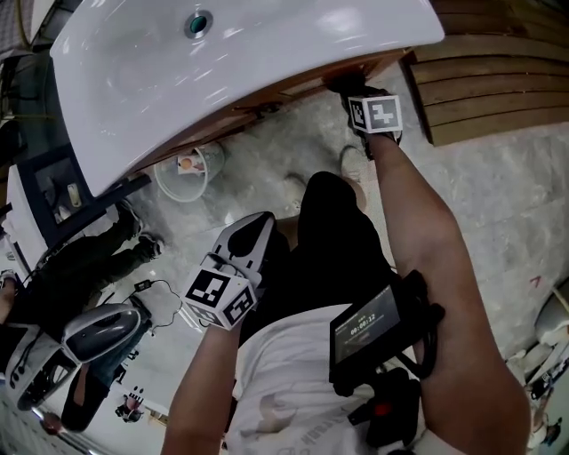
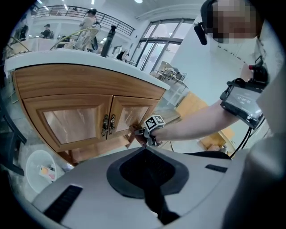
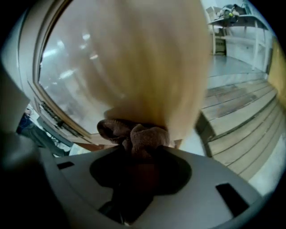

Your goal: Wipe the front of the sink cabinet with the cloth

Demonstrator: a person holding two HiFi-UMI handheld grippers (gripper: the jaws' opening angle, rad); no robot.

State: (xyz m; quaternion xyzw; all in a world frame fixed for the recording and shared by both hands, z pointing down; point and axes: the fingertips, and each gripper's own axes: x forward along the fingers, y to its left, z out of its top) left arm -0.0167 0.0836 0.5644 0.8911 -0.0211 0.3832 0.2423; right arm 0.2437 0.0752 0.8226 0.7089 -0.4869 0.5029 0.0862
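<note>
Your right gripper [image 3: 139,155] is clamped on the bunched cloth [image 3: 134,134], pressed against what looks like the cabinet [image 3: 147,62] door; it's soft and light, so gripping mid-wad works, and your left gripper [image 2: 149,188] hangs closed and empty.

I'm in a big, bright hall, more showroom or studio than home. A wooden sink cabinet [image 2: 80,112] with a white basin [image 1: 222,62] stands free on a pale floor [image 1: 480,213] beside a plank platform [image 1: 498,84]. Behind it are tall windows [image 2: 154,42] and a railed upper gallery [image 2: 67,11] with people [image 2: 90,20] on it.
</note>
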